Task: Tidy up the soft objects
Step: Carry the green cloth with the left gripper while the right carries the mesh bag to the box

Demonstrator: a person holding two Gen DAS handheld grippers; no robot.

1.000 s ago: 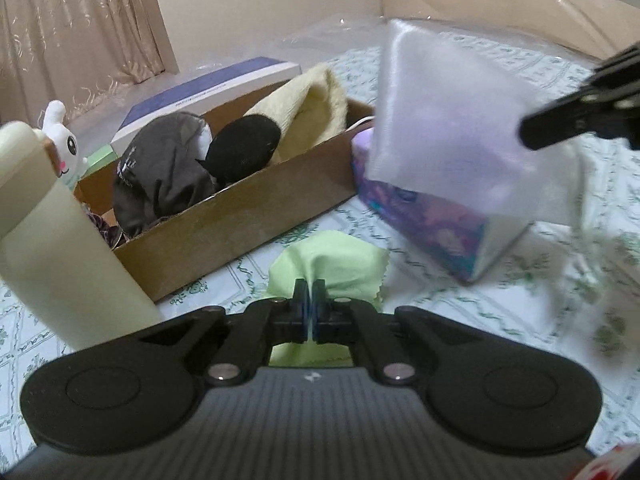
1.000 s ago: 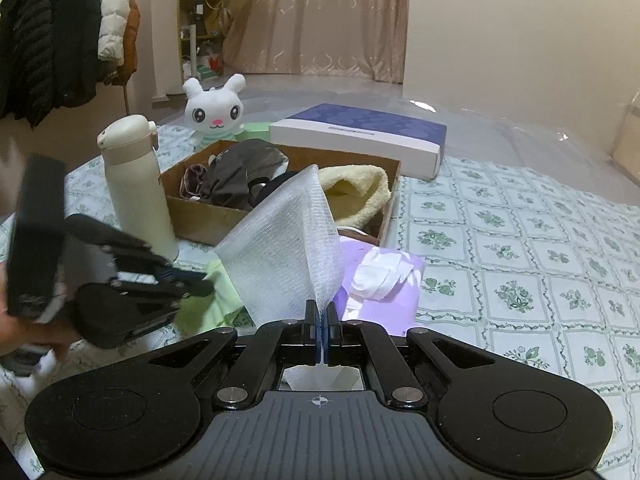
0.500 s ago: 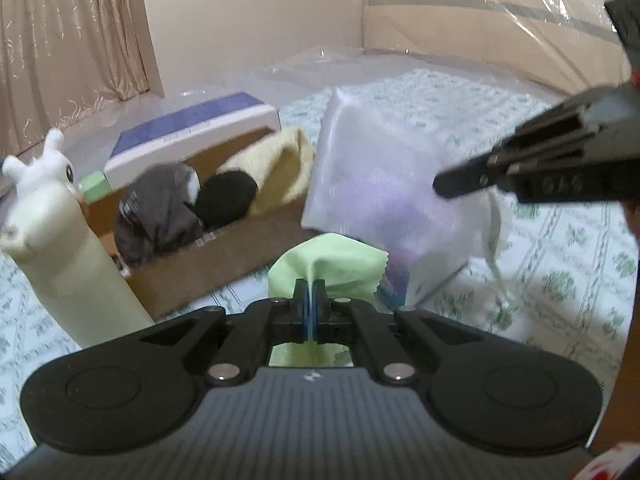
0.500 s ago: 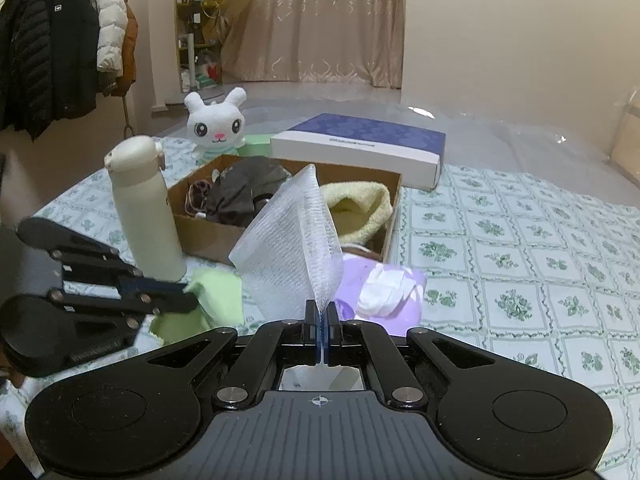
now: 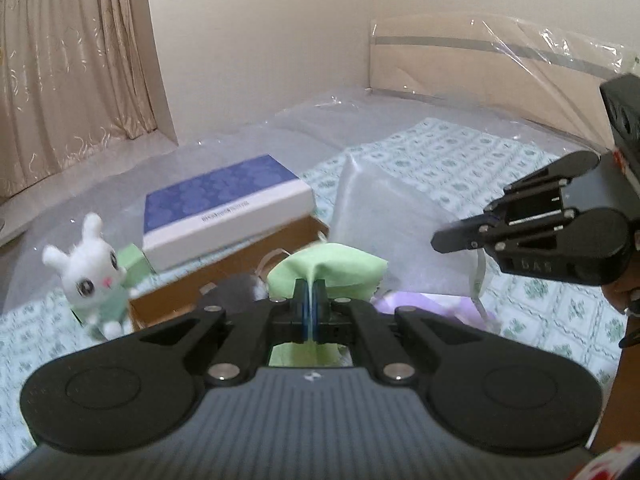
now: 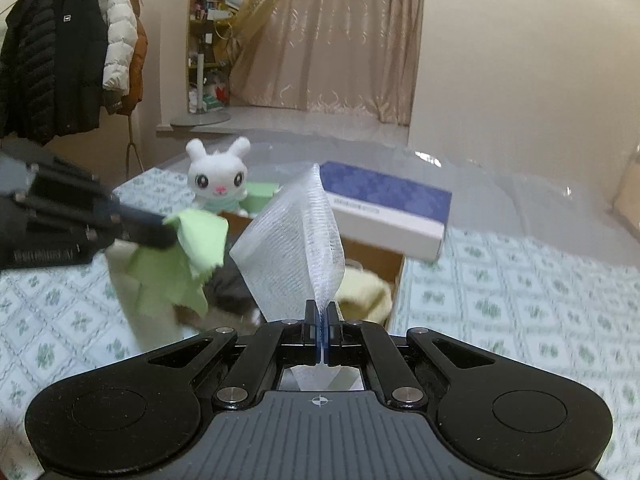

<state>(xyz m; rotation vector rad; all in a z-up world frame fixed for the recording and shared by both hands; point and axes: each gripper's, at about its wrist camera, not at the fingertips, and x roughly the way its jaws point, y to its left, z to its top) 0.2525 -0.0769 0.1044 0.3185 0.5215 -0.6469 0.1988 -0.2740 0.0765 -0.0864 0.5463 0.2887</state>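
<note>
My left gripper (image 5: 307,300) is shut on a light green cloth (image 5: 332,270), which hangs lifted off the bed; in the right wrist view the same green cloth (image 6: 188,260) dangles from that gripper (image 6: 170,234) at the left. A white mesh cloth (image 6: 298,248) stands up from my right gripper (image 6: 322,320), whose fingers are shut on its lower edge. From the left wrist view, this white mesh cloth (image 5: 396,236) hangs from the right gripper (image 5: 436,240) over the purple tissue pack (image 5: 424,306). Behind both cloths sits an open cardboard box (image 6: 380,258) holding a yellow towel (image 6: 366,292) and dark garments (image 6: 230,290).
A white plush rabbit (image 6: 218,176) stands behind the box's left end, with a blue-and-white flat box (image 6: 386,204) on the box's far side. A cream bottle (image 6: 148,316) is partly hidden behind the green cloth. The floral bedspread (image 6: 520,296) stretches right. Coats (image 6: 60,60) hang far left.
Both grippers have risen with their cloths. The green cloth has come off the bedspread and now hangs in the air; the white mesh cloth sits higher over the tissue pack.
</note>
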